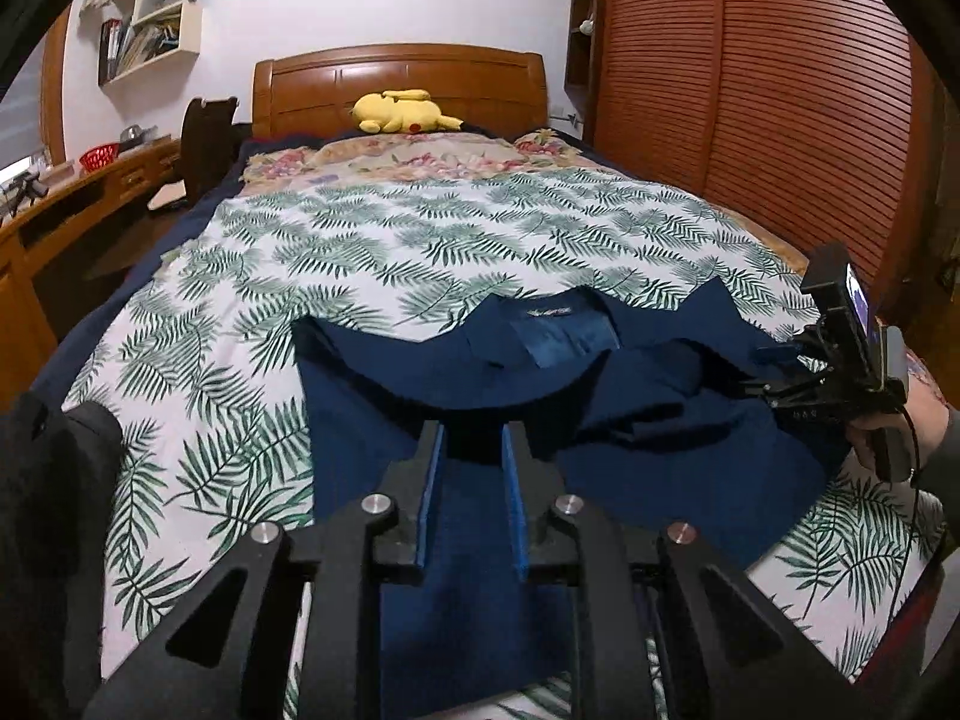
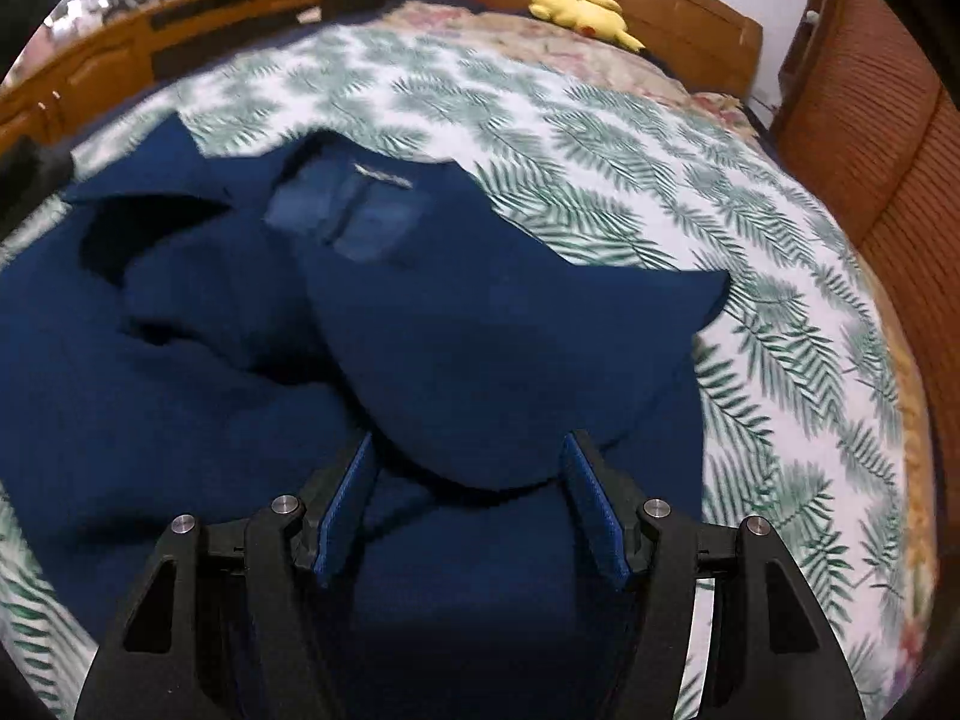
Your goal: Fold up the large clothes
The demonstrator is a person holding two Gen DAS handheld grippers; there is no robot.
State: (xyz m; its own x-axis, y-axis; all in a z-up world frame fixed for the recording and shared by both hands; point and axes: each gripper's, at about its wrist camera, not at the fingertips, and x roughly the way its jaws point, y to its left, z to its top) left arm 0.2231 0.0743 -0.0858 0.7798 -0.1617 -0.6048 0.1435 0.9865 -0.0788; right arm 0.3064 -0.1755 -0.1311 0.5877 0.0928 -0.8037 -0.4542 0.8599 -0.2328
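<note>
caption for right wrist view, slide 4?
Open right gripper above a rumpled navy garment on a leaf-print bedspread.

One navy garment (image 1: 420, 396) on one bed (image 1: 384, 252); one leaf-print sheet (image 1: 336, 240); one floral cover (image 1: 420, 159) at the head; one yellow plush toy (image 1: 399, 111); one wooden headboard (image 1: 396, 81). Two tools: left tool (image 1: 474, 438), right tool (image 2: 471, 450), each with two blue-padded fingers. One red basket (image 1: 99, 157) on one side worktop (image 1: 66, 192); one louvred wardrobe (image 1: 750, 90); wall shelves (image 1: 150, 18), number uncertain
</note>
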